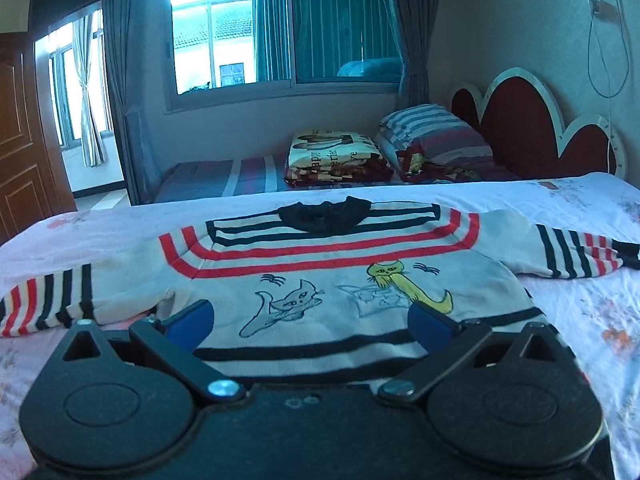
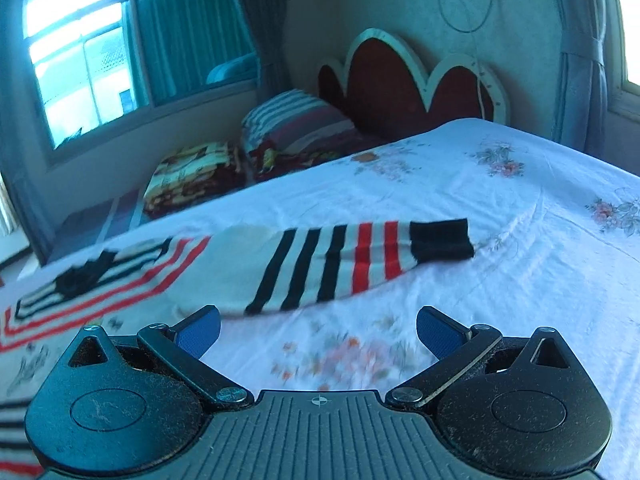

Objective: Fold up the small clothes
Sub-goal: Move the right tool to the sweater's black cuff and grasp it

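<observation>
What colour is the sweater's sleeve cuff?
Black, after red and black stripes on the sleeve cuff; right wrist view shows it best.

Bed (image 1: 580, 200), white floral sheet: one small striped sweater (image 1: 320, 264) laid flat, front up, both sleeves spread out, right cuff (image 2: 440, 240) resting on the sheet.

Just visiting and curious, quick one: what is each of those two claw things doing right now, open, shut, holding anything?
Left gripper: open, holding nothing, over the sweater's hem.
Right gripper: open, holding nothing, near the striped sleeve.
</observation>
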Demonstrator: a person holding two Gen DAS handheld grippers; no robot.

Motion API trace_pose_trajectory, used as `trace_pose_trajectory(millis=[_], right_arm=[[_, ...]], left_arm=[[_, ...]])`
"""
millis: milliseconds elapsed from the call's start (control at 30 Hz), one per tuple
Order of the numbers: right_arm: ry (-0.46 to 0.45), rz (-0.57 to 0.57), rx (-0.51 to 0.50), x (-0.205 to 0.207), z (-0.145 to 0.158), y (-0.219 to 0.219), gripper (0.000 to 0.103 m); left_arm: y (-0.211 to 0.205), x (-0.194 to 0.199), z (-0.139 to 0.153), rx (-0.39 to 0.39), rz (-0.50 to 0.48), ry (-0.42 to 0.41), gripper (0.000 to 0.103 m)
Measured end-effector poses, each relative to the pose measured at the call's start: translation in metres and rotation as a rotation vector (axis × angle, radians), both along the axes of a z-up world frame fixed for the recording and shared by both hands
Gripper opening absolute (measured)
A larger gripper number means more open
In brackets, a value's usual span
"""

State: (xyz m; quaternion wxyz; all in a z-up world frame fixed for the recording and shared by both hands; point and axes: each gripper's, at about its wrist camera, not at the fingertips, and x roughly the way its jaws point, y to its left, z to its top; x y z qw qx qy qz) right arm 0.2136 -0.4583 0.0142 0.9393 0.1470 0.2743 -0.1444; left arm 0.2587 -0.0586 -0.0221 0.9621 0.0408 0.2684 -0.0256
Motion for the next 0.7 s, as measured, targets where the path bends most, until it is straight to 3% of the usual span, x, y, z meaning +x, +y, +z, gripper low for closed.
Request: trace_pose_trajectory(millis=[200,300,567,633,700], right_arm=[[-0.027,-0.106,0.024,0.041,-0.014,-0.046,0.102],[-0.023,-0.142,0.034,0.057,-0.024,-0.062,0.073],[-0.030,-0.250,0.155,0.077,-0.059,-0.109,0.073],[-0.029,-0.283,0.217,0.082,-0.071,-0.125,0.050],[-0.036,-0.308,0.292,0.086,-0.082,-0.139,0.048]], left_arm=[[0.006,0.049,-0.016,0.006,0.057,0.012,0.102],[0.011,0.069,-0.024,0.002,0.088,0.017,0.102],[0.021,0.095,-0.042,0.022,0.118,0.042,0.102],[0.024,0.101,-0.047,0.029,0.127,0.055,0.102],[0.028,0.104,-0.051,0.032,0.136,0.062,0.102]])
